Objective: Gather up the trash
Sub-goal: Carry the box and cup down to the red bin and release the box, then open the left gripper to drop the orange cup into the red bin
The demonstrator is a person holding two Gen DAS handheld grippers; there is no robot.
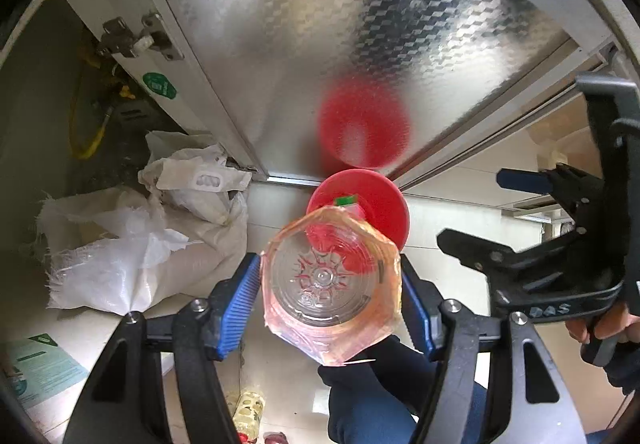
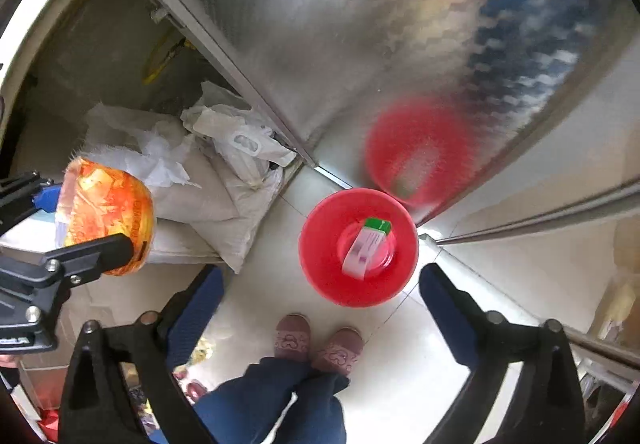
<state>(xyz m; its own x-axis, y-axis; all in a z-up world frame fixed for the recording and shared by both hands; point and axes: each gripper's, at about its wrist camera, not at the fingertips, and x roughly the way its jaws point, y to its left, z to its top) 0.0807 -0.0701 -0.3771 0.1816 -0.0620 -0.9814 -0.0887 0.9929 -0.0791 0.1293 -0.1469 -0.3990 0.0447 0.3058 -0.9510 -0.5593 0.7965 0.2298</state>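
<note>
Straight below my left claw (image 1: pixel 330 290) sits the round red plastic bin (image 1: pixel 362 204) on the pale tiled floor (image 2: pixel 400 356), and between the blue pads I hold a clear plastic bottle with an orange printed label (image 1: pixel 330 288), its moulded base turned up toward my wrist. The pads press the bottle's two sides, so this claw is clamped on it. My right claw (image 2: pixel 320 288) hangs beside it with its jaws spread wide and nothing between them; the bin lies just ahead of its tips, and a small white carton with a green end (image 2: pixel 370 246) already lies on the bin's bottom.

The step in hand, as I judge it, is dropping the bottle into the bin. To do it well I should keep the neck pointing down over the bin's middle rather than its near rim, since the bottle looks nearly as wide as the opening from here. I would part the pads evenly so it falls straight and does not tip out toward the white woven sacks (image 1: pixel 160 244) on my left, or bounce against the patterned metal cabinet door (image 1: pixel 320 24) beyond the bin.
</note>
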